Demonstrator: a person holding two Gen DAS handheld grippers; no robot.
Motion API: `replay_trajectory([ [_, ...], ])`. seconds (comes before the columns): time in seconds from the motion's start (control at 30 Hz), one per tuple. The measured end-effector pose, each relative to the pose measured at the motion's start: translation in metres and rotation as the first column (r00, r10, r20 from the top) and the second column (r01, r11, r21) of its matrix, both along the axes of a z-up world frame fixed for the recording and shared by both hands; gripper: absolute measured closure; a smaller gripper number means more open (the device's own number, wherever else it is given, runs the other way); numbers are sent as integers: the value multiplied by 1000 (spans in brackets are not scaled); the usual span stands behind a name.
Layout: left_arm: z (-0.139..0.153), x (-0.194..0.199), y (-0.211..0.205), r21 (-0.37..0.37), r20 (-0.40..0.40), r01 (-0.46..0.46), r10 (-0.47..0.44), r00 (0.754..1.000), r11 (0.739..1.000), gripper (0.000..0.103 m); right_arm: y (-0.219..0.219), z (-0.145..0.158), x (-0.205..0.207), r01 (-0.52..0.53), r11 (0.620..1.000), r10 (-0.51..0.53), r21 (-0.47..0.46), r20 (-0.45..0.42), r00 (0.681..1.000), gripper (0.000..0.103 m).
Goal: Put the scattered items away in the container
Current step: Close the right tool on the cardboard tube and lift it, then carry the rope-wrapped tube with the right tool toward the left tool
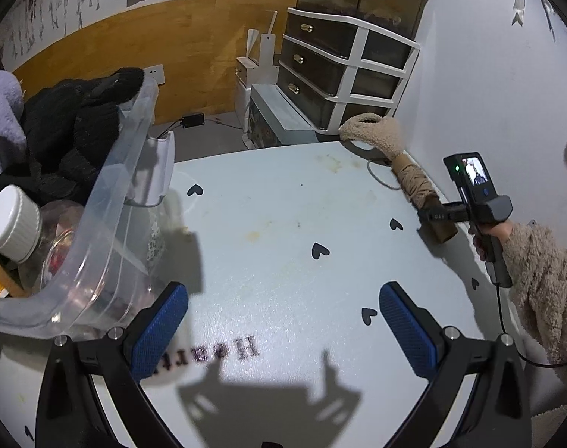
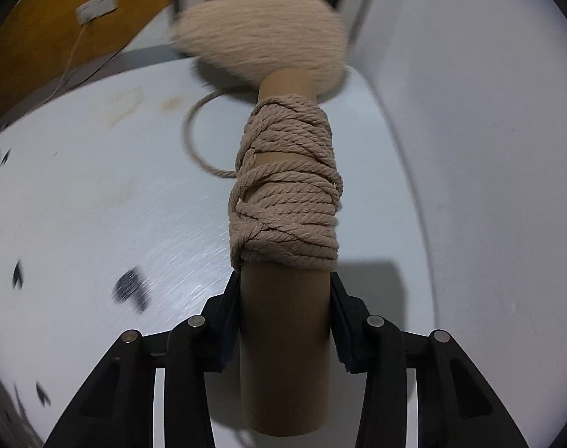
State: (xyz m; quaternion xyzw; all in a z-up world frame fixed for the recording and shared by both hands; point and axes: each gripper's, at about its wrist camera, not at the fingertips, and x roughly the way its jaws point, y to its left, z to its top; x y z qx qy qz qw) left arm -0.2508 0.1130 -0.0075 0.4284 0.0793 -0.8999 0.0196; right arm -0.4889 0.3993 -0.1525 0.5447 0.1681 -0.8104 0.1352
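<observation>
My right gripper point(image 2: 285, 310) is shut on a brown cardboard tube wound with beige rope point(image 2: 283, 194), gripping the bare tube below the rope. In the left wrist view this rope tube point(image 1: 414, 183) lies at the table's right side with the right gripper point(image 1: 438, 216) on it. A fuzzy beige item point(image 1: 373, 130) lies just beyond the tube. My left gripper point(image 1: 283, 328) is open and empty above the white table point(image 1: 283, 224). The clear plastic container point(image 1: 108, 194) stands at left, holding black fabric point(image 1: 71, 127), a jar with a white lid point(image 1: 13, 224) and a purple plush point(image 1: 0, 108).
A white drawer unit with dark drawers point(image 1: 343, 71) stands beyond the table's far edge, a glass tank on top. A wall runs along the right. A loose rope end point(image 2: 197, 138) loops on the table left of the tube.
</observation>
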Motion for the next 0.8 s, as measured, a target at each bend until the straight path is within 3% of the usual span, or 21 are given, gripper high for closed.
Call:
replay_trajectory([
  [0.23,-4,16,-6,39,16,-11,10,1000,999,0,-52,0,101,-287,958,286,22,23,958,60],
  [0.37,-7,26,-9,72,32,-22,20,999,997,0,-75,2,155,-410,912,409,5,41,911,60],
  [0.43,-10,31,-9,73,34,-10,8,999,997,0,-87,4,184,-489,872,488,8,46,872,60],
  [0.5,-12,38,-7,75,29,30,-32,999,997,0,-99,7,215,-577,816,576,21,48,816,60],
  [0.6,-20,52,0,60,16,135,-137,991,989,0,-116,15,255,-712,699,711,63,38,702,60],
  [0.73,-36,67,13,11,38,288,-288,957,958,0,-119,15,304,-849,506,857,153,26,515,60],
  [0.8,-48,70,16,32,64,331,-332,941,943,1,-117,15,322,-890,405,908,208,20,418,60],
])
